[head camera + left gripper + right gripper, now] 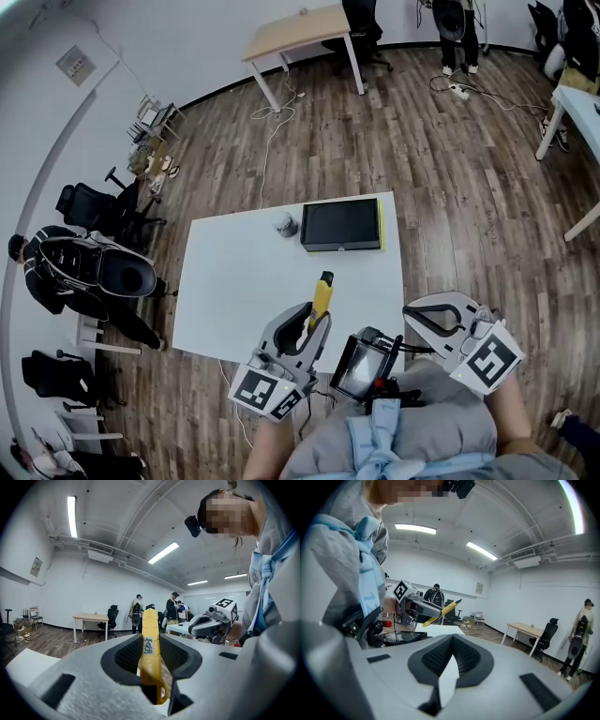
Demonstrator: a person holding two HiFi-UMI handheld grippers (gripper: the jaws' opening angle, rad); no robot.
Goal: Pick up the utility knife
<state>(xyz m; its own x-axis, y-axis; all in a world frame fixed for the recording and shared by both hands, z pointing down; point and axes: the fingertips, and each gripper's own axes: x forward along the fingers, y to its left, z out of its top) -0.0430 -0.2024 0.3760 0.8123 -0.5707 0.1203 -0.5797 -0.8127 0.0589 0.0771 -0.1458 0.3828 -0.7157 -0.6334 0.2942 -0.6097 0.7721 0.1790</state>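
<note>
Left gripper clamped on the utility knife at the near edge of a white table

In the head view, the white table (234, 281) fills the middle. A black case (340, 224) with a yellow edge lies flat toward its 1 o'clock corner. The left gripper (317, 319) sits at the table's 6 o'clock edge, its jaws held fairly wide and pressed on the handle of the yellow utility knife (322, 292). The knife sticks out past the pads toward 12 o'clock, over the tabletop, and the right gripper view shows its tip angled upward, clear of the surface. The right gripper (412, 317) is off the table's 5 o'clock corner, well apart from the knife. Its pads meet at the tips with nothing between them. A small grey object (286, 225), too small to identify, rests just beside the case at its 9 o'clock side.
</note>
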